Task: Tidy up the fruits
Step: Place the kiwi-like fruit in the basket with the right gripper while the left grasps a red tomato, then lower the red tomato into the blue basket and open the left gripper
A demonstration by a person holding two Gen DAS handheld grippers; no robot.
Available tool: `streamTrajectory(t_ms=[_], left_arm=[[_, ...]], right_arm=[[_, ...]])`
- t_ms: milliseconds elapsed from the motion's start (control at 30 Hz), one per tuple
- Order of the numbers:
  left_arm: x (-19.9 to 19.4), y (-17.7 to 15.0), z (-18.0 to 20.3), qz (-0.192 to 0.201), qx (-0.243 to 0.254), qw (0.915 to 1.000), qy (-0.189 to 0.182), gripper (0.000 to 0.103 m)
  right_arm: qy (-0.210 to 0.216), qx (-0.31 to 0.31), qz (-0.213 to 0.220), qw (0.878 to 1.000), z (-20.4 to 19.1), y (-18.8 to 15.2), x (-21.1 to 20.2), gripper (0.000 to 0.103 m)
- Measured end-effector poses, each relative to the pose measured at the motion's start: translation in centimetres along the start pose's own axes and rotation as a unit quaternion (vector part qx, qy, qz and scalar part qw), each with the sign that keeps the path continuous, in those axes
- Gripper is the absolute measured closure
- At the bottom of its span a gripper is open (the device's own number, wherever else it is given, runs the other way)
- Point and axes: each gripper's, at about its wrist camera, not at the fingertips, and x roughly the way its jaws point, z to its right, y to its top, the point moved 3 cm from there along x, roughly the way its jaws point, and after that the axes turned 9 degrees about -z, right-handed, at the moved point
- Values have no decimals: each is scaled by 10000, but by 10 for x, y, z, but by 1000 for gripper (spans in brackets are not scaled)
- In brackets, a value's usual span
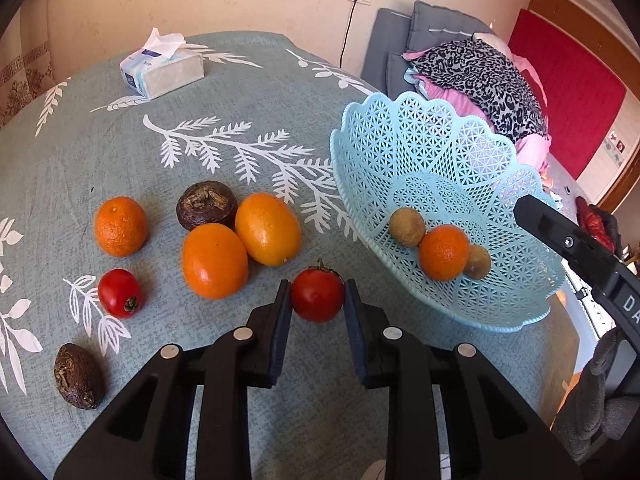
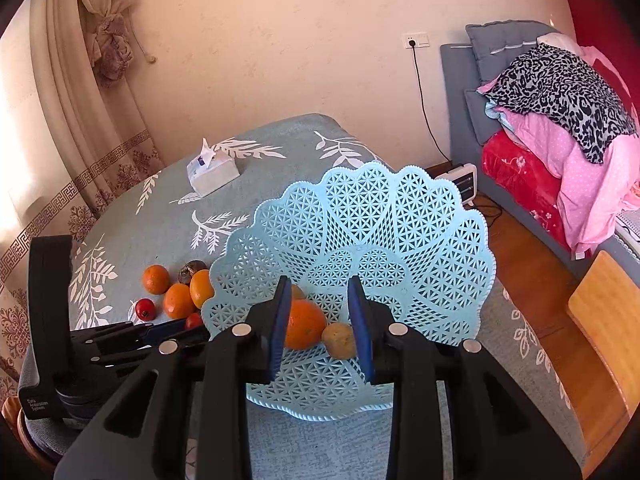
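Note:
A light blue lattice basket [image 1: 460, 152] stands at the table's right side and holds an orange [image 1: 443, 253] and two small brownish fruits [image 1: 407, 227]. My left gripper [image 1: 318, 300] is open, its jaws on either side of a red tomato [image 1: 317, 295] on the tablecloth. Loose on the cloth are three oranges [image 1: 214, 260], a second tomato [image 1: 119, 293] and two dark brown fruits [image 1: 206, 205]. My right gripper [image 2: 320, 320] is open and empty above the near side of the basket [image 2: 400, 232], over the orange [image 2: 306, 329] inside.
A tissue pack [image 1: 162, 65] lies at the table's far side. A grey sofa with piled bedding [image 1: 480, 68] stands beyond the basket. A wooden chair [image 2: 608, 320] is at the right, and a curtain [image 2: 80, 120] hangs at the left.

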Motion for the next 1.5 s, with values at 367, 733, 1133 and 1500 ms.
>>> streamTrajectory(t_ms=[367, 733, 1133, 1500], left_arm=[[-30, 17, 21, 405, 238, 9989, -68, 77], [-20, 28, 69, 397, 767, 9959, -284, 77], [-9, 26, 86, 306, 847, 9948, -472, 63], [-26, 27, 53, 532, 463, 9970, -310, 38]], right_arm=[[-241, 160, 46, 9996, 14, 3, -3, 73], [-563, 193, 231, 9980, 26, 3, -13, 73], [-614, 291, 363, 9970, 35, 5, -23, 73], [-438, 57, 356, 9984, 18, 3, -19, 58]])
